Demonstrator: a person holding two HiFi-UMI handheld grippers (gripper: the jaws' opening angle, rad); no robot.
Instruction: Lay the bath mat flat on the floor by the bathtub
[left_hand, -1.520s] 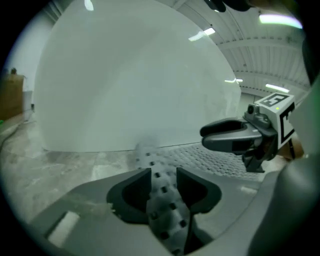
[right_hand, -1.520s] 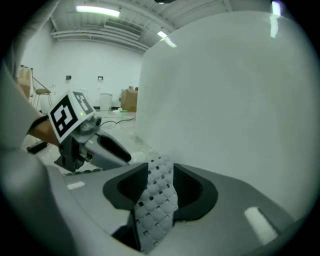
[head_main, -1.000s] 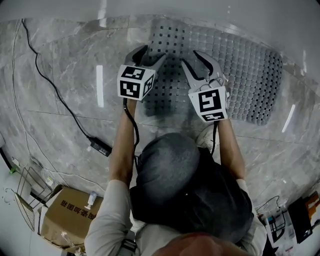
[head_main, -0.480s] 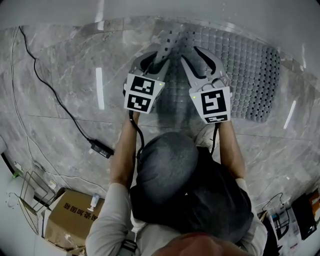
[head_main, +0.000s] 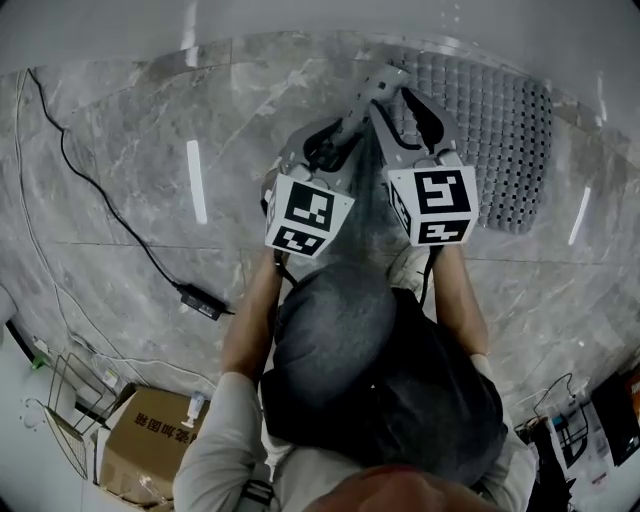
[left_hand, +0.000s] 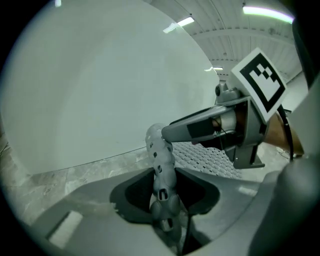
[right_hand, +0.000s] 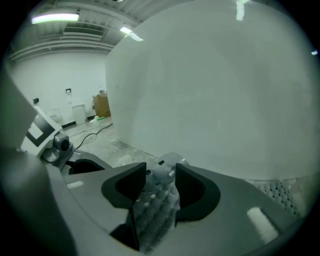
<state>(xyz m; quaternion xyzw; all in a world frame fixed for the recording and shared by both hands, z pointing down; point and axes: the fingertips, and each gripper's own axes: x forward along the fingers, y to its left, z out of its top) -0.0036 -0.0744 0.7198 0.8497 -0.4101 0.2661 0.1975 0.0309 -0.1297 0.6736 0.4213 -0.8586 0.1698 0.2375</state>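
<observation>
The grey perforated bath mat (head_main: 500, 120) lies on the marble floor beside the white bathtub (head_main: 300, 15), and its left end is raised into a fold (head_main: 366, 92). My left gripper (head_main: 335, 135) is shut on that raised end; its jaws have just been closing, with the mat's edge (left_hand: 161, 165) standing between them. My right gripper (head_main: 397, 105) sits close beside it, to the right. It holds the bumpy mat fold (right_hand: 159, 195) between its pads, and its jaws have just been opening a little. The tub wall (right_hand: 215, 90) fills both gripper views.
A black cable (head_main: 100, 190) with an adapter (head_main: 202, 300) runs over the floor at the left. A cardboard box (head_main: 140, 440) and a wire rack (head_main: 70, 385) stand at the lower left, more items (head_main: 575, 440) at the lower right.
The left jaws closed on the mat's left end. Both grippers rose and rolled, lifting that end off the floor and drawing it rightward, so less of the mat lies spread out.
</observation>
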